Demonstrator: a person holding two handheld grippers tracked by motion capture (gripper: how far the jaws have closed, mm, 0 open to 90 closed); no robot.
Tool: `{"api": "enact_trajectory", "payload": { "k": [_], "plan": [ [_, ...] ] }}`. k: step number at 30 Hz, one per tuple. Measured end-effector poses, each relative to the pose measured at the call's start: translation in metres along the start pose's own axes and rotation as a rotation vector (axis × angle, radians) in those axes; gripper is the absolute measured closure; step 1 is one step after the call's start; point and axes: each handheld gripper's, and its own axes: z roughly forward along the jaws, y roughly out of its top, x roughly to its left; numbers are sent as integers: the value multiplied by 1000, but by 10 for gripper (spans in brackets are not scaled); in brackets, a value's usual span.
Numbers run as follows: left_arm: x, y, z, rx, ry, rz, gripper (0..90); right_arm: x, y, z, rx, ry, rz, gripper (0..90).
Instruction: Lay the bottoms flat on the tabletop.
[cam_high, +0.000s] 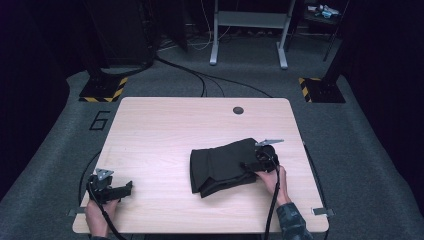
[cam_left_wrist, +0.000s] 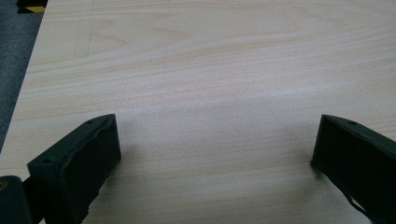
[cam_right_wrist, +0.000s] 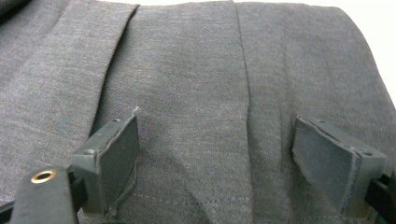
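The folded dark cloth (cam_high: 225, 165) lies on the counter (cam_high: 165, 125) toward its right edge and nearer the front, and the right gripper (cam_high: 260, 161) sits at the cloth's right end with its jaws apart over the grey pleats (cam_right_wrist: 205, 116), nothing pinched; this looks like lining up to take hold of a fold or press it flat. The left gripper (cam_high: 112, 189) rests near the front left corner, jaws wide apart over bare wood, probably parked out of the way until needed.

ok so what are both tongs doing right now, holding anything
left tongs: open, empty, over the light wooden table.
right tongs: open, jaws on the folded dark grey cloth, not clamped.
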Motion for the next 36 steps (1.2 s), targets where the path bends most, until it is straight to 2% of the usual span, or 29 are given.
{"api": "enact_trajectory", "payload": {
  "k": [3, 4, 5, 7, 8, 10, 17, 21, 25, 28, 30, 32, 36],
  "plan": [
    [0, 0, 0, 1, 3, 2, 6, 11, -5, -1, -8, -13, 5, 149],
    [0, 0, 0, 1, 1, 1, 6, 16, -6, -2, -4, -16, 27, 146],
    [0, 0, 0, 1, 1, 1, 6, 19, -8, -2, -12, -20, 12, 138],
    [0, 0, 0, 0, 3, 2, 6, 27, -12, -4, -16, -30, 27, 134],
    [0, 0, 0, -2, 3, 2, 6, 31, -14, -3, -28, -34, 14, 130],
    [0, 0, 0, -2, 3, 2, 6, 37, -17, -4, -31, -24, 30, 129],
    [-1, 0, -1, 0, 5, 6, 6, 60, -24, -2, -45, -6, 12, 114],
    [0, 0, 0, -1, 0, 0, 6, 64, -23, 1, -48, 26, -4, 85],
    [1, 1, 0, 11, -11, -8, 5, 55, -21, -19, -125, 20, -7, 63],
    [1, 1, 0, 16, -6, -13, 5, 36, -24, -42, -174, -16, 18, 37],
    [0, 0, 0, 12, 25, -41, 5, 18, -29, -54, -180, -41, 37, 18],
    [-1, 1, 0, 10, 38, -49, 5, 2, -37, -63, -170, -77, 50, 1],
    [-2, 1, -1, 19, 36, -55, 4, -24, -58, -67, -135, -126, 76, 0]
  ]
}}
